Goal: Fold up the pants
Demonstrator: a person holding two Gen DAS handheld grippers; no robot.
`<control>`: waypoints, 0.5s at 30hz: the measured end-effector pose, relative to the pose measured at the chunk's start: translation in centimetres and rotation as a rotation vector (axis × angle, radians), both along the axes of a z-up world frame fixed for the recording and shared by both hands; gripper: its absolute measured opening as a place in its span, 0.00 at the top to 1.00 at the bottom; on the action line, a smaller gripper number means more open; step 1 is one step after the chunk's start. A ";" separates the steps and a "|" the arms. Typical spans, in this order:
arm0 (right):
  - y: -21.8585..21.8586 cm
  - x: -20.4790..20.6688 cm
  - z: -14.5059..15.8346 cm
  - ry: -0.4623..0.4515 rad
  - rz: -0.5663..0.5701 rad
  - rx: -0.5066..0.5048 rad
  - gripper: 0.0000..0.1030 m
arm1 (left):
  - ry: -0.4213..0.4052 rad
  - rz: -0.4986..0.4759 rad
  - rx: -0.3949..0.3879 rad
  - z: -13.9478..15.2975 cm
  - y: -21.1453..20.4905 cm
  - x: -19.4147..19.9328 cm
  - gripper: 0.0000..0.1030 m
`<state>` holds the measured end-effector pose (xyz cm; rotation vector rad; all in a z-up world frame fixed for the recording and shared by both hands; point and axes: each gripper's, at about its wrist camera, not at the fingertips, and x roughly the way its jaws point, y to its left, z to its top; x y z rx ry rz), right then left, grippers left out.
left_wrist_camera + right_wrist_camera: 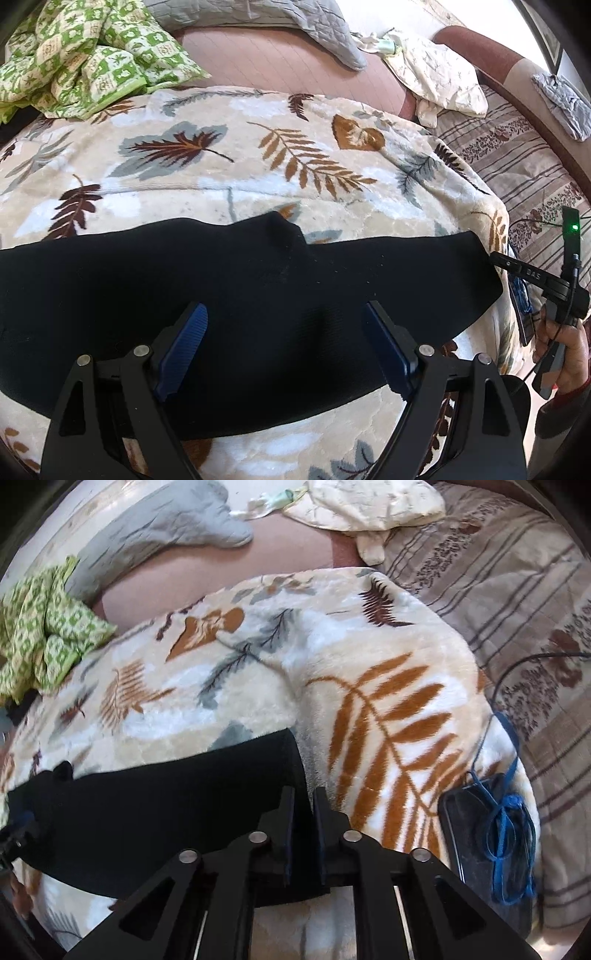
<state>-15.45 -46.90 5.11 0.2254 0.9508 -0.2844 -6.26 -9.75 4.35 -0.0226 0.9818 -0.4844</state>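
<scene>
A phone (476, 845) with blue cord (506, 834) lies just beside the pants (147, 805).

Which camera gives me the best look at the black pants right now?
The left wrist view: the black pants lie spread across the leaf-print blanket, both ends visible. The right wrist view shows only one end of the pants, partly hidden behind the right claw.
</scene>
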 end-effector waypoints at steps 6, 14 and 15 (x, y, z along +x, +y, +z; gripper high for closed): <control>3.6 -0.5 1.5 -0.047 0.100 0.069 0.74 | -0.020 0.028 0.006 0.5 1.3 -0.4 0.17; 10.2 0.6 -0.4 0.006 0.238 0.058 0.65 | -0.034 0.106 0.023 0.6 5.1 -1.1 0.17; 11.0 0.7 -0.8 0.013 0.258 0.067 0.65 | -0.033 0.135 0.019 0.6 6.3 -1.2 0.17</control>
